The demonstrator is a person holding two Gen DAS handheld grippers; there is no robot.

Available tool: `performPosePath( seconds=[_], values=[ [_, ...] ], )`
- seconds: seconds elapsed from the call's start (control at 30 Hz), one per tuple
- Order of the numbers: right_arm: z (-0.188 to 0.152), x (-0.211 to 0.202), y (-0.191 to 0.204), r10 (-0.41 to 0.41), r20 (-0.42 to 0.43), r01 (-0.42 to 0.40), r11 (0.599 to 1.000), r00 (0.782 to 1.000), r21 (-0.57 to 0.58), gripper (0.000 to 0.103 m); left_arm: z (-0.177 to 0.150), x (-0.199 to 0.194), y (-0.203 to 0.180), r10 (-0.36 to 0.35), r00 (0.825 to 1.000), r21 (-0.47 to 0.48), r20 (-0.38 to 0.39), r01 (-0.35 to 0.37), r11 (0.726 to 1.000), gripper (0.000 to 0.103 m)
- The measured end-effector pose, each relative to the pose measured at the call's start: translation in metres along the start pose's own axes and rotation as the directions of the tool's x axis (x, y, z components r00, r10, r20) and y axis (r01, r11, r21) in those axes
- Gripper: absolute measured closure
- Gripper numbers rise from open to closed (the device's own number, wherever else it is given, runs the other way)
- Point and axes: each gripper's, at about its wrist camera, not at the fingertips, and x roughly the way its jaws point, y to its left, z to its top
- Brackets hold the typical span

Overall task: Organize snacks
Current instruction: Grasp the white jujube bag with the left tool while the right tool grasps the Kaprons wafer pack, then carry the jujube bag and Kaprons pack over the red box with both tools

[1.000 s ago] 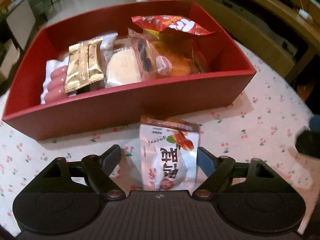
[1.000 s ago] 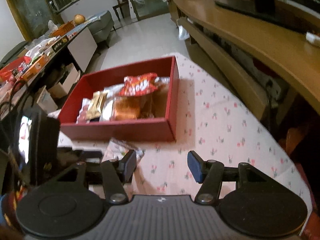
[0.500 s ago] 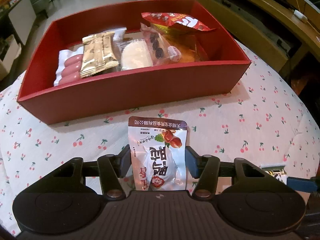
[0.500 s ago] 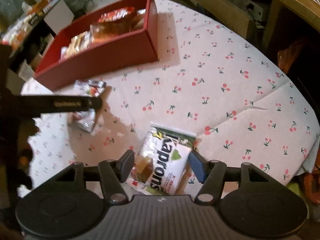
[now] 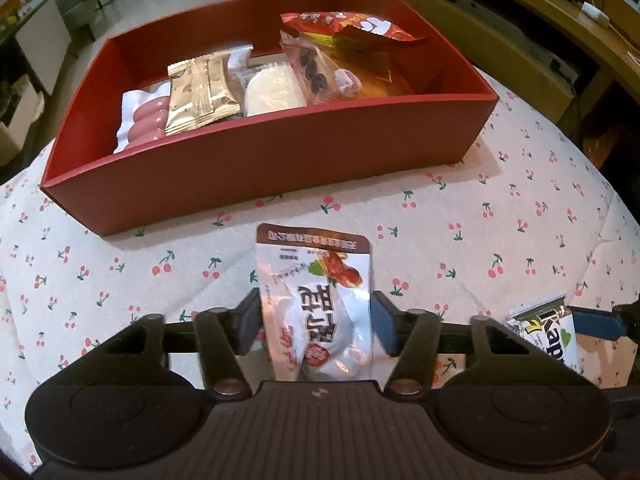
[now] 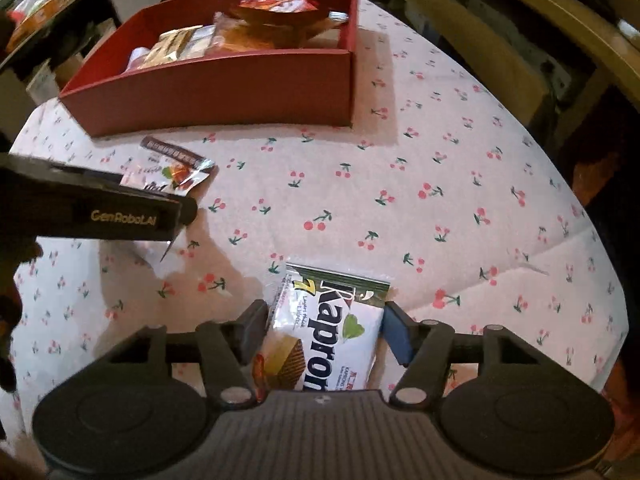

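A white date-snack packet (image 5: 316, 292) stands upright between the fingers of my left gripper (image 5: 316, 316), which is shut on its sides, just in front of the red box (image 5: 280, 148). In the right wrist view the same packet (image 6: 172, 168) pokes out past one of the left gripper's fingers (image 6: 132, 212). A green-and-white Kapron wafer packet (image 6: 336, 320) lies flat on the cherry-print cloth (image 6: 400, 200). My right gripper (image 6: 324, 324) is open and straddles it, pads close beside its edges. The left wrist view shows this packet (image 5: 548, 332) at lower right.
The red box (image 6: 224, 92) holds a gold packet (image 5: 200, 92), pink sausages (image 5: 146, 124), a round white cake (image 5: 272, 92) and a red bag (image 5: 352, 26). Wooden furniture (image 6: 500, 40) runs along the right, past the table's curved edge.
My left gripper's jaws have closed onto the white packet and it has drawn back a little from the box. The right gripper has tipped down and sunk over the Kapron packet.
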Motion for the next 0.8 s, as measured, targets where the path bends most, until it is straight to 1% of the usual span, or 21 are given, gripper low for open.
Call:
performPosePath(
  seconds=[0.17,0.33,0.43,0.53,0.6,0.67,0.73,0.8],
  values=[
    [-0.002,-0.005,-0.002,0.021,0.015,-0.021,1.000,1.000,-0.008,0.032,-0.010,-0.005,-0.001,0.004,1.000,0.004,-0.008,-0.004,1.000,0.042],
    [0.002,-0.013,0.005,0.069,0.048,-0.069,0.997,0.996,-0.018,0.032,-0.027,-0.015,0.005,-0.004,1.000,-0.016,-0.020,0.004,1.000,0.043],
    [0.004,-0.012,0.008,0.081,0.047,-0.080,0.997,0.996,-0.022,0.032,-0.034,-0.018,0.010,-0.003,1.000,-0.032,-0.028,0.002,0.999,0.042],
    [0.005,-0.009,0.010,0.089,0.034,-0.088,0.996,0.995,-0.021,0.032,-0.035,-0.016,0.009,0.009,1.000,-0.012,-0.021,-0.009,1.000,0.038],
    [0.006,-0.006,0.011,0.087,0.026,-0.086,0.996,0.996,-0.024,0.032,-0.034,-0.012,0.007,0.008,1.000,-0.002,-0.020,-0.008,1.000,0.019],
    [0.007,-0.002,0.012,0.078,0.017,-0.078,0.997,0.997,-0.025,0.032,-0.034,-0.008,0.007,0.020,1.000,0.010,-0.016,-0.020,1.000,0.013],
    [0.008,0.000,0.010,0.075,0.008,-0.074,0.997,0.997,-0.018,0.032,-0.032,-0.008,0.008,0.021,1.000,0.004,-0.018,-0.021,1.000,0.015],
    [0.009,0.002,0.010,0.070,0.005,-0.070,0.997,0.998,-0.016,0.032,-0.032,-0.009,0.009,0.022,1.000,0.001,-0.014,-0.022,1.000,0.021]
  ],
)
